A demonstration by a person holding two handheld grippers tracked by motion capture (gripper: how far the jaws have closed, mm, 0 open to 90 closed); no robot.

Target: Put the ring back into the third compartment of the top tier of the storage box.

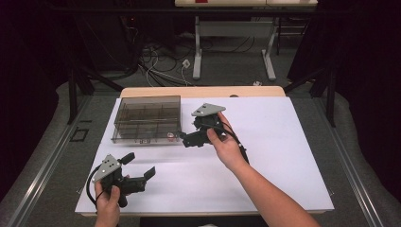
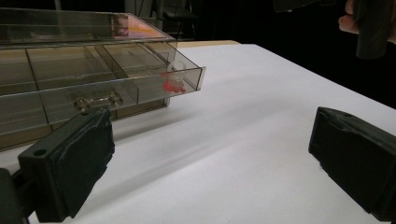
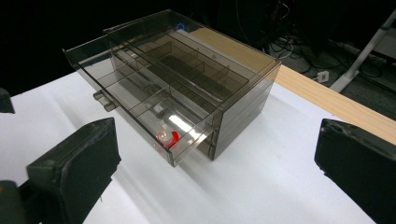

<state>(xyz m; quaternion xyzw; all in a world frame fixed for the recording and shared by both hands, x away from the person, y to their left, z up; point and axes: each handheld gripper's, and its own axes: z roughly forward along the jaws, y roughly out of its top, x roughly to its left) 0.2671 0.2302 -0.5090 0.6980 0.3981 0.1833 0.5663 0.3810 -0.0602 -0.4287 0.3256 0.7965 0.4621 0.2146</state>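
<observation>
- Closing the open drawer (image 3: 140, 100) looks like the step in hand; the small red-and-clear piece (image 3: 167, 136) already lies in its front corner compartment.
- Right gripper (image 1: 191, 137) hovers just beside the drawer front, jaws spread wide, holding nothing.
- Left gripper (image 1: 137, 165) sits well apart near the table's front edge, jaws also spread and empty.
- Advice: press squarely on the drawer front near the handle (image 3: 105, 101), pushing straight along the slide so the box (image 1: 147, 118) does not skid on the white table (image 1: 283, 156).
- The box is smoky transparent plastic, with stacked drawers and divided compartments; top drawer partly pulled out.
- The box stands at the table's far left.
</observation>
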